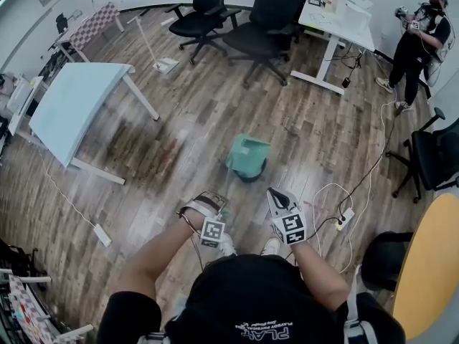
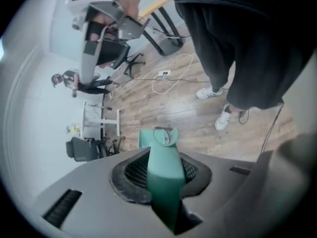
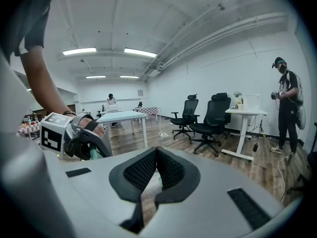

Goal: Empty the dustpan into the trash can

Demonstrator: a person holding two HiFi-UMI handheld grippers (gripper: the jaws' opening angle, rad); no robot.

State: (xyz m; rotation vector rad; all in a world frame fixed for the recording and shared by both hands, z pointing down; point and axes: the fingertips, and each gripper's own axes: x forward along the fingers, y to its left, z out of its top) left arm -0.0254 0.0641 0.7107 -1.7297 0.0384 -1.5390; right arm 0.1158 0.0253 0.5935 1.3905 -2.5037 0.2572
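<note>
My left gripper is shut on the teal handle of the dustpan. The handle's looped end sticks out past the jaws; the pan itself is hidden. A teal trash can with a dark base stands on the wooden floor just ahead of both hands. My right gripper is held nearly level beside the left one, its pads together with nothing between them. In the right gripper view the left gripper shows at the left with a bit of teal under it.
A light blue table stands at left, black office chairs and a white desk at the back. Another person stands far right. Cables and a power strip lie on the floor at right, near a yellow round table.
</note>
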